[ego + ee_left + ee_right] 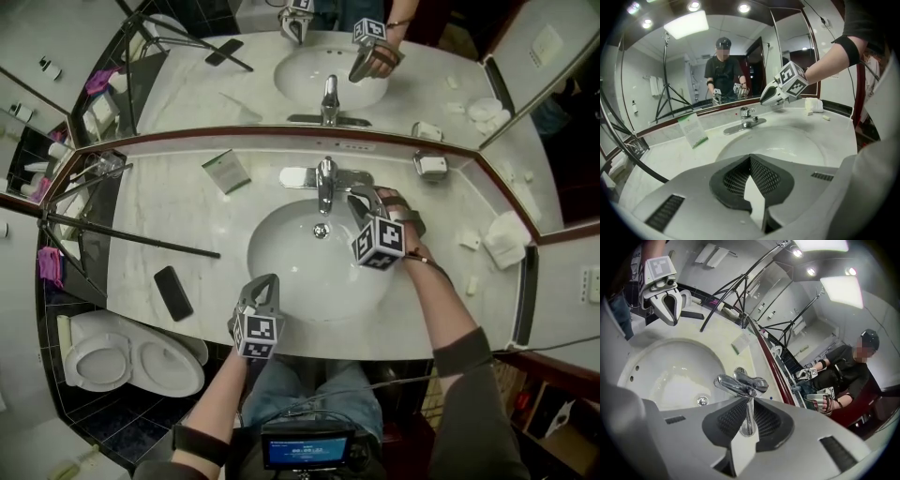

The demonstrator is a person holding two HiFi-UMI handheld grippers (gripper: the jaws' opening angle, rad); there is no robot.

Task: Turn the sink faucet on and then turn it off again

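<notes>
Two grey two-jaw grippers, each carrying a marker cube, are at one white oval sink basin [281, 286] set in a pale marble countertop [169, 220]. The right gripper [358, 197] reaches to the single chrome faucet [325, 180], which stands at the back of the basin. Its jaws are partly closed, with the faucet's chrome lever [747, 419] between the mesh pads. The pads appear to press on the lever from both sides, though the wide-angle view is poor there. The left gripper [265, 283] is held over the basin's near rim, its jaws fully together and holding nothing.

Left of the basin lie one black smartphone [173, 292] and one small green-and-white card [226, 172]. To the right are one chrome soap dish [432, 167] and one folded white towel [506, 242]. Black tripod legs [131, 234] cross the counter's left end. A three-panel mirror [441, 94] rises behind a dark red ledge and reflects the faucet and both grippers. One white toilet [131, 361] stands on the dark tiled floor [141, 422] at lower left.
</notes>
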